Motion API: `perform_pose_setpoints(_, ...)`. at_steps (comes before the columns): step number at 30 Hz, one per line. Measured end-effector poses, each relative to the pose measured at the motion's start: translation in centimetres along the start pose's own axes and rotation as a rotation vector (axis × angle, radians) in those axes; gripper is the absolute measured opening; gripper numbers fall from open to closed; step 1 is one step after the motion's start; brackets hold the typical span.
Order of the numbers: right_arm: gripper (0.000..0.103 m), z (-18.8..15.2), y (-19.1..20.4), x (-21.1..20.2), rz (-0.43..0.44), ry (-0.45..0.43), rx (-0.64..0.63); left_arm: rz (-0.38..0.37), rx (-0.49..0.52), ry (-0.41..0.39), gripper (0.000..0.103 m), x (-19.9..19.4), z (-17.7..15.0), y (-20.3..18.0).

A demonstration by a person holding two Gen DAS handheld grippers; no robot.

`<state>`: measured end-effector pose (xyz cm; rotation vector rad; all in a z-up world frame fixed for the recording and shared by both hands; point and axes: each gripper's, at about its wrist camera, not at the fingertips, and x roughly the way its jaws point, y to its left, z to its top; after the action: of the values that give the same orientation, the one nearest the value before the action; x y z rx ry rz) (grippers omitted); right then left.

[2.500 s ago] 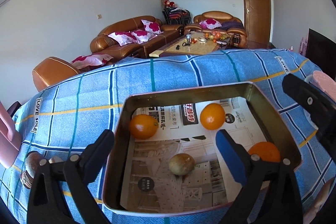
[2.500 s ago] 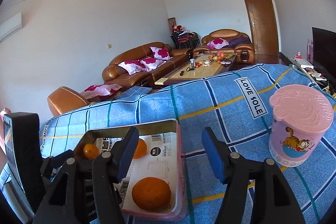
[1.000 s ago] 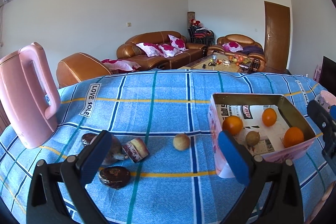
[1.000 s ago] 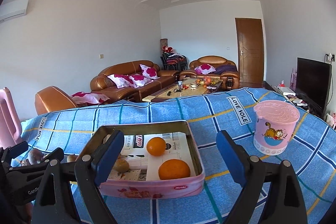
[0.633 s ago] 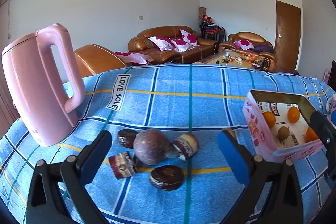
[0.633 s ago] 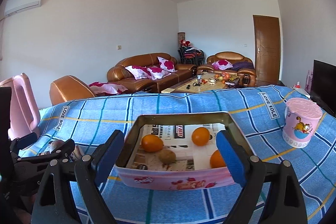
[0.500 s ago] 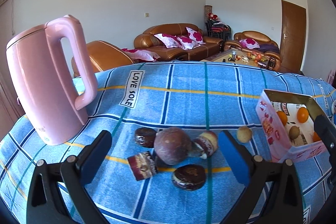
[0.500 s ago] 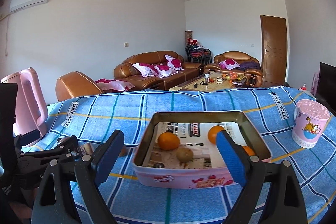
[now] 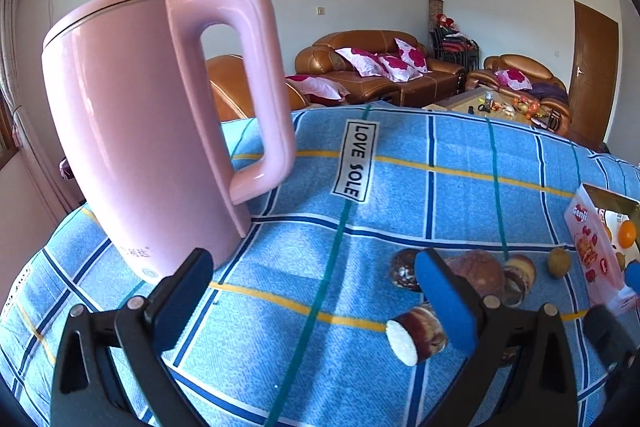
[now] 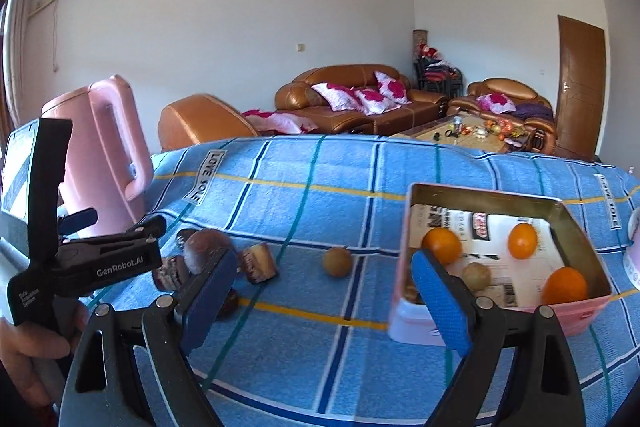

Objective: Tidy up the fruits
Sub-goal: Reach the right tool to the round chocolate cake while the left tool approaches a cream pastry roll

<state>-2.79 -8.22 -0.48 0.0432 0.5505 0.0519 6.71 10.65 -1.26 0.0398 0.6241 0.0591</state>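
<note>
A tall pink kettle [image 9: 148, 131] is standing upright on the blue checked tablecloth [image 9: 400, 195], handle facing right. Behind it, brown leather sofas [image 10: 360, 103] with pink cushions [image 10: 360, 93] are lining the white wall, a cluttered coffee table [image 10: 468, 137] sitting before them, a wooden door [image 10: 580, 87] standing shut.

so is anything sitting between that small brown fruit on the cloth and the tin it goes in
Nothing visible does. The small brown fruit lies alone on the blue cloth, with bare cloth between it and the near wall of the tin. The dark snack pieces lie on its other side, away from the tin.
</note>
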Motion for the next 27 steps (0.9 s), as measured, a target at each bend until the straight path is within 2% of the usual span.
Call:
perform_pose_setpoints(6, 0.083, -0.5, 3.6, 3.3, 0.134, 0.155, -0.041, 0.001, -0.058, 0.028, 0.103, 0.6, 0.3, 2.0)
perform_pose_setpoints(15, 0.059, -0.9, 4.9, 7.3, 0.178, 0.332, 0.001, -0.025, -0.073, 0.036, 0.103, 0.7, 0.5, 2.3)
perform_pose_setpoints(18, 0.052, -0.7, 5.4, 7.4, 0.179, 0.33, -0.017, -0.057, -0.086, 0.044, 0.103, 0.6, 0.5, 2.7)
perform_pose_setpoints(19, 0.045, -0.8, 5.4, 7.4, 0.18, 0.331, -0.018, -0.074, -0.083, 0.045, 0.103, 0.6, 0.4, 2.6)
perform_pose_setpoints(24, 0.045, -1.0, 5.0, 7.0, 0.19, 0.33, -0.012, -0.072, 0.012, 0.02, 0.103, 0.2, 0.1, 1.1)
perform_pose_setpoints(27, 0.045, -1.1, 4.1, 6.4, 0.195, 0.317, 0.018, -0.132, 0.054, 0.017, 0.103, -0.2, 0.0, 0.3)
